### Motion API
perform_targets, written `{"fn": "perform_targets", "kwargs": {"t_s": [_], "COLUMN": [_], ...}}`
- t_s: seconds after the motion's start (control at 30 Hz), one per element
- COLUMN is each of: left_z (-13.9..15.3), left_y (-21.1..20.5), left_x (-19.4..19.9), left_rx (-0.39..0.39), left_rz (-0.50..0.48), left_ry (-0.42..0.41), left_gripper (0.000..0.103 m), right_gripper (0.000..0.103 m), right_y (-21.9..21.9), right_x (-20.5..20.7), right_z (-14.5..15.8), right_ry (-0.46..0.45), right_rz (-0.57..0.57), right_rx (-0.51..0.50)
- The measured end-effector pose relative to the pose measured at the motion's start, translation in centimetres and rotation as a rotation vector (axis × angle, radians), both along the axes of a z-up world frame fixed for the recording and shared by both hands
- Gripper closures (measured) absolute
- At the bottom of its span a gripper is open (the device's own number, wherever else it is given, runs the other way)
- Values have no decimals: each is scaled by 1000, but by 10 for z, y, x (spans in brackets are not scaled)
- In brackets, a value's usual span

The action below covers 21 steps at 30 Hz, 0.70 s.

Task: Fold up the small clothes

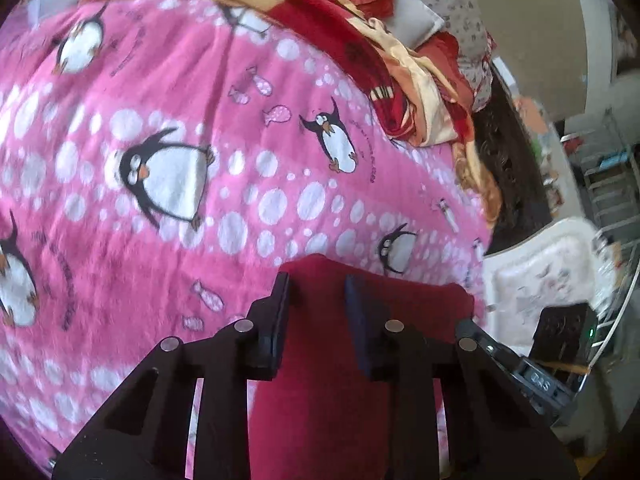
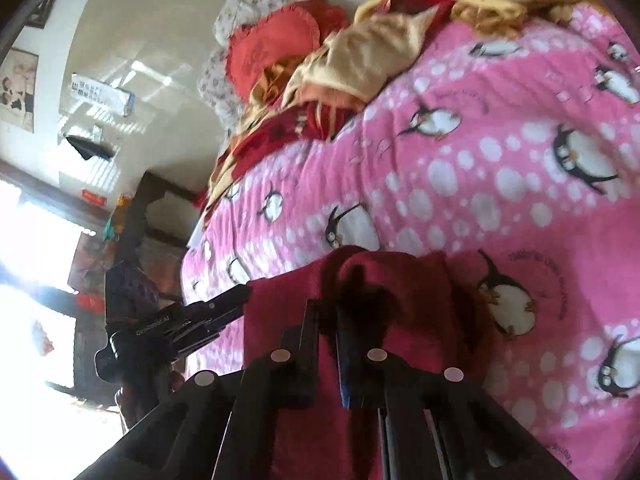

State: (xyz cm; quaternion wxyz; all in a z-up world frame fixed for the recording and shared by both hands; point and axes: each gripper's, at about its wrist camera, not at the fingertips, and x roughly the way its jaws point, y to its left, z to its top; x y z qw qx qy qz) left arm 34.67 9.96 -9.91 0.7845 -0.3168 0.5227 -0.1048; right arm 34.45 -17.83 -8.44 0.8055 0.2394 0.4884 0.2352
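The right gripper (image 2: 326,316) is pinched nearly closed on a bunched fold of the dark red garment (image 2: 400,300), with cloth gathered up between its fingers. The left gripper (image 1: 318,292) stands narrowly parted over the same garment, red cloth in the gap, though I cannot tell whether the pads press on it. The garment lies directly under both tools, on the near edge of the pink penguin blanket (image 1: 168,92); its long side seems to run between them. The red-and-yellow heap (image 2: 360,60) sits at the blanket's far side.
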Motion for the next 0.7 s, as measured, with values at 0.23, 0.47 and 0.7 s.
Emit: {"fn": "perform_targets", "kwargs": {"t_s": [0.23,0.47,0.7], "left_z": [13,23,-13], "left_y": [1,4,-11], "left_x": [-8,-57,-66], "left_rx": [55,119,144], "left_rz": [-10,-87,-71], "left_ry": [-24,-91,-21], "left_gripper": [75,35,39], "right_gripper": [96,6,9], "right_y": [-1,-15,-29], "right_x": [13,-51,-60], "right_z": [-33,4,-50], "right_ry": [97,-34,97], "right_rz": [-29,-6,-73], "right_rx": [-29,-37,4]}}
